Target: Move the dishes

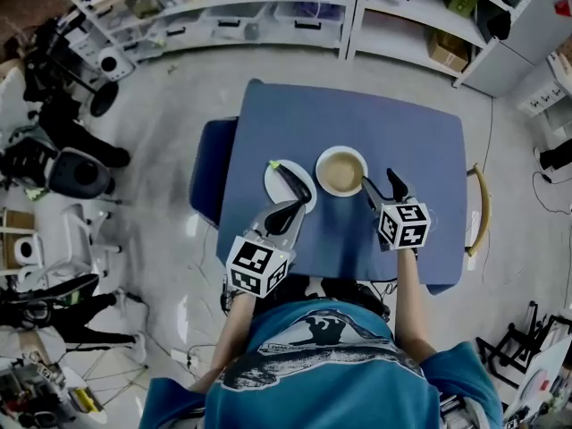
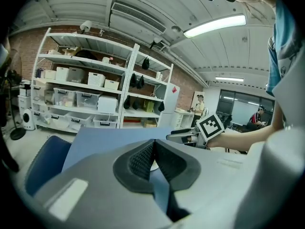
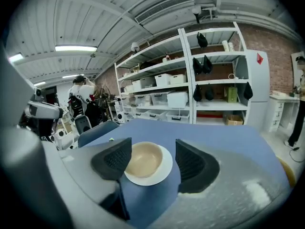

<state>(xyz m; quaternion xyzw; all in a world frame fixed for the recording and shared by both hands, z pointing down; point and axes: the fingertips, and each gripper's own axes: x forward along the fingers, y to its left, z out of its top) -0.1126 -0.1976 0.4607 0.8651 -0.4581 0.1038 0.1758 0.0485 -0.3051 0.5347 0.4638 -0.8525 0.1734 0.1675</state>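
Both grippers are out over the blue table (image 1: pixel 357 119).

The left gripper (image 1: pixel 290 190) has its 2 jaws clenched tight, tips pressed together with nothing pinched between them in the left gripper view. A thin sliver of the white plate (image 2: pixel 152 165) peeks through the little gap just under the touching tips. From the head view those jaws sit right over that plate (image 1: pixel 275 184), reaching in from its near edge toward the middle. Can't tell if they actually rest on it or just hover.

The right gripper (image 3: pixel 153 149) is the opposite. Its jaws are spread wide and released, and the tan bowl (image 3: pixel 143 160) shows framed in the gap between them, just past the tips and a bit closer to the left jaw. The bowl sits on a white dish (image 3: pixel 162 173), which sticks out toward the right jaw. Neither jaw looks like it's touching either of them. In the head view the bowl (image 1: pixel 340 172) is just to the left of the right gripper (image 1: pixel 381 184), with the nearer jaw close beside its rim.

The plate and the bowl sit side by side, close together, so the 2 grippers are near each other too. Beyond the left jaws the right gripper (image 2: pixel 190 137) shows with its marker cube (image 2: pixel 209 126).

Far past both sets of jaws there's a blue chair (image 1: pixel 204 172) at the table's edge and white shelves (image 1: pixel 268 16) along the wall.
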